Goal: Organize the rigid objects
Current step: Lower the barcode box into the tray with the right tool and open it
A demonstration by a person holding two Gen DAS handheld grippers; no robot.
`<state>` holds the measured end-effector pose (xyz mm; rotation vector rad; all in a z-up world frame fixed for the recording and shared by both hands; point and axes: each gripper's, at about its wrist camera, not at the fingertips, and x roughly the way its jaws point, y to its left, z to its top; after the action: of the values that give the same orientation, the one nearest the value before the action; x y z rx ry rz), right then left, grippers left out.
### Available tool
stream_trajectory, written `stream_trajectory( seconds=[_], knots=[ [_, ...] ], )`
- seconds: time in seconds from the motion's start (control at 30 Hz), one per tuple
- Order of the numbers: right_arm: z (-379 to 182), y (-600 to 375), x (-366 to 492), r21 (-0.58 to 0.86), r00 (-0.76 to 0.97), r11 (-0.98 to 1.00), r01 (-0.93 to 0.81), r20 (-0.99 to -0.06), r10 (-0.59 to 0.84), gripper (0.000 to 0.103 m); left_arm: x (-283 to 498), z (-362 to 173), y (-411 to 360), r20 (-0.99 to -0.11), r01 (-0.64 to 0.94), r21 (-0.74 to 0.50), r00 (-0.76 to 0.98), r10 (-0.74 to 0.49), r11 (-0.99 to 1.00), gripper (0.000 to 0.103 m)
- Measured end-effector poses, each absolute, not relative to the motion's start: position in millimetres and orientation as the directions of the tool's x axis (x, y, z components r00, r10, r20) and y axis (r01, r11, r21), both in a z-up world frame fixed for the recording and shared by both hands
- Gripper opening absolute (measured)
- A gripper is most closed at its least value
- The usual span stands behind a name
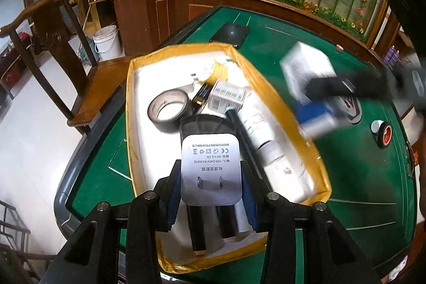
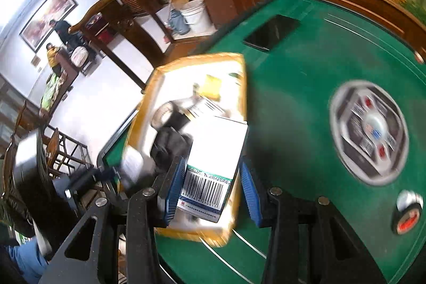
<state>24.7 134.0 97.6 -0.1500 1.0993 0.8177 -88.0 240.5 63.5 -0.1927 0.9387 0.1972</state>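
My left gripper (image 1: 211,173) is shut on a black power adapter (image 1: 205,127) whose white label faces the camera. It hangs over a yellow-rimmed box (image 1: 130,108) with a white floor. Inside lie a black tape roll (image 1: 167,111), a yellow-capped bottle (image 1: 215,71), a small white carton (image 1: 226,96) and a white tube (image 1: 259,127). My right gripper (image 2: 211,172) is shut on a white box with a barcode (image 2: 215,151), above the yellow-rimmed box's (image 2: 149,87) right rim. In the left wrist view that white box (image 1: 306,65) and the right gripper (image 1: 332,87) are blurred, just right of the yellow-rimmed box.
The green table (image 1: 359,177) carries a black phone (image 1: 230,35) beyond the yellow-rimmed box, a round control panel (image 2: 368,129) at its middle and a small red-and-black tape roll (image 2: 407,214). A wooden chair (image 1: 53,44) and a white bucket (image 1: 106,41) stand off the far left edge.
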Motion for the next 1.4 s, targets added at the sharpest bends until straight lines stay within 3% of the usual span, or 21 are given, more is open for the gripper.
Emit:
stream_trajectory(
  seconds=[0.67, 0.87, 0.97, 1.4],
  knots=[
    [52, 326, 72, 0.21, 0.135, 0.662, -0.719, -0.892, 0.43, 0.042, -93, 42, 254, -0.81, -0.209, -0.06, 0.581, 0.074, 0.976, 0.042],
    [44, 331, 74, 0.197, 0.133, 0.677, -0.709, -0.905, 0.403, 0.042, -93, 43, 255, -0.806, -0.2, -0.061, 0.588, 0.07, 0.978, 0.042],
    [46, 326, 75, 0.211, 0.125, 0.675, -0.706, -0.902, 0.413, 0.054, -93, 45, 255, -0.8, -0.202, -0.065, 0.597, 0.07, 0.977, 0.042],
    [71, 248, 70, 0.301, 0.149, 0.712, -0.634, -0.856, 0.495, 0.056, -89, 53, 215, -0.788, -0.119, -0.041, 0.615, 0.041, 0.992, 0.063]
  ],
)
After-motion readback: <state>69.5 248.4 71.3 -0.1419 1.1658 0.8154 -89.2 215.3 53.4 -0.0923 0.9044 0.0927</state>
